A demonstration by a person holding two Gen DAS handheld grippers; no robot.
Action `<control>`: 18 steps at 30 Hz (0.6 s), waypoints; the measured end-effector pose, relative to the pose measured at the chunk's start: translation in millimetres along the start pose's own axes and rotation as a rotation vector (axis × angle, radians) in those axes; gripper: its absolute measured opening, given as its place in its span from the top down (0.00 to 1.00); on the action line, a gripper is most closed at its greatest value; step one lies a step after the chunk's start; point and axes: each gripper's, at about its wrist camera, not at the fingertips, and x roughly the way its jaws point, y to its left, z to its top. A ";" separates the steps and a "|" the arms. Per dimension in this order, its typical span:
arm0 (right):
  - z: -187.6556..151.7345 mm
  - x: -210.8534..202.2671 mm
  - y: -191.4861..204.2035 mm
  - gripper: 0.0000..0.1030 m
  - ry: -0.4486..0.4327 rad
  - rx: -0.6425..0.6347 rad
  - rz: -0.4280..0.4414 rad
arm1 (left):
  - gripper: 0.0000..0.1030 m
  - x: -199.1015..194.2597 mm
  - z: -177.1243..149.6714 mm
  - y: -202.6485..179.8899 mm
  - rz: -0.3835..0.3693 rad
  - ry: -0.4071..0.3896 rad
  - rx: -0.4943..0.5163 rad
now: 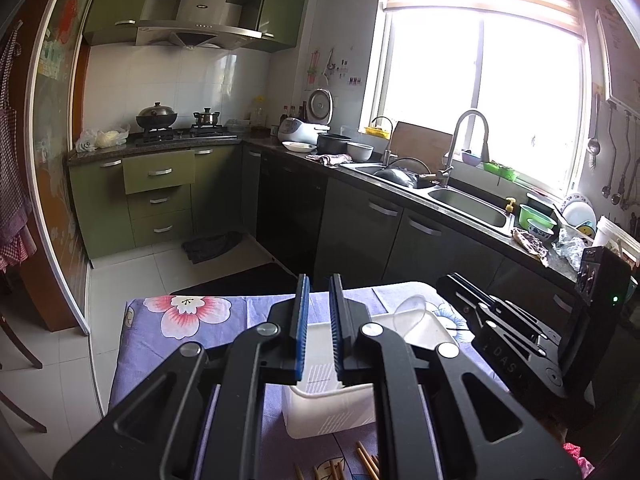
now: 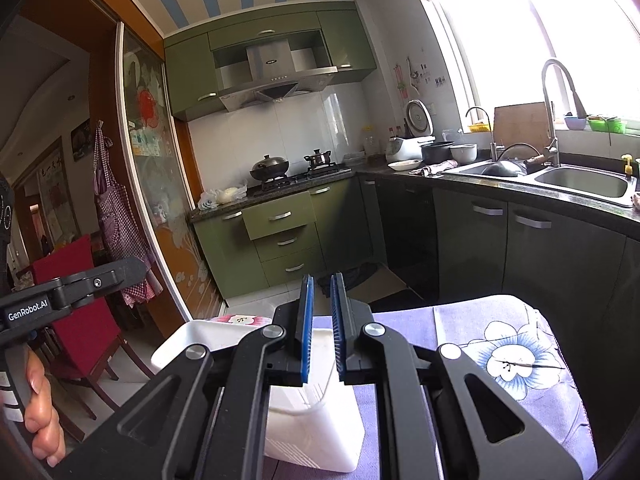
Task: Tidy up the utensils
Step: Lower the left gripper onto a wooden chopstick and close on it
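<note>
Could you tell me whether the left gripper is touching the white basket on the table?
Cannot tell. In the left wrist view the left gripper overlaps the white basket with nothing between its pads, but whether it hovers above or rests on the rim is unclear.

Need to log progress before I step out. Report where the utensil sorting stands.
Done: a clear plastic spoon seems to lie in the white bin, though glare blurs it. In hand: nothing; the left gripper and the right gripper are both shut and empty above the bin. Left: wooden chopsticks lie loose on the floral cloth in front of the bin.
</note>
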 end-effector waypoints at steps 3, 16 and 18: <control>-2.2 -20.6 -0.5 0.90 -0.010 -0.001 0.010 | 0.85 -7.9 -6.8 -0.5 -0.001 0.013 0.000; -45.0 -130.0 -27.7 0.81 0.059 0.007 -0.069 | 0.83 13.7 -115.1 5.8 0.033 0.518 -0.085; -53.9 -136.4 -34.0 0.81 0.080 0.022 -0.079 | 0.83 20.7 -132.0 7.3 0.052 0.577 -0.102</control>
